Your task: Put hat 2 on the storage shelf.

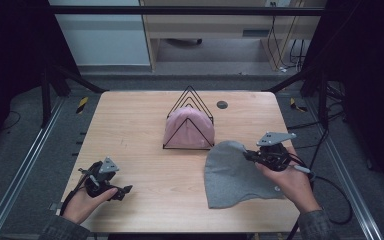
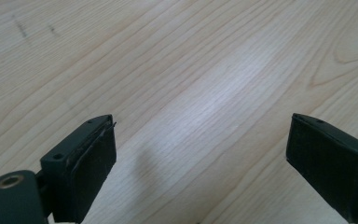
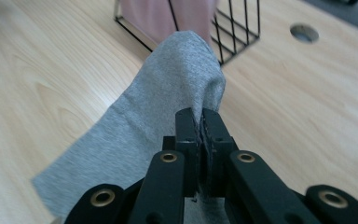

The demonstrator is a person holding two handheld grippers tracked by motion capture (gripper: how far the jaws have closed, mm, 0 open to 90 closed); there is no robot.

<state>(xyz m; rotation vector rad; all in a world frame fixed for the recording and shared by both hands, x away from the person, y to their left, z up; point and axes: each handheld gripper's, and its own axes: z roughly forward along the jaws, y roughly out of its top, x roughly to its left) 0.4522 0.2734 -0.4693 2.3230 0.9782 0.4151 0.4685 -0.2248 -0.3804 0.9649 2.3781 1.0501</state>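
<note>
The grey cloth looks soft, light and floppy — best pinched at an edge, where the right gripper is clamped — while the left gripper gapes empty.

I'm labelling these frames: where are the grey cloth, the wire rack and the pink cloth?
grey cloth (image 1: 237, 175), high view, flat middle.
wire rack (image 1: 191, 92), high view, top peak.
pink cloth (image 1: 180, 122), high view, upper left face.

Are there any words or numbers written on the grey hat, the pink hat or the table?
None: the grey hat, the pink hat, the wire rack and the table bear no words, numbers or labels that can be read.
</note>
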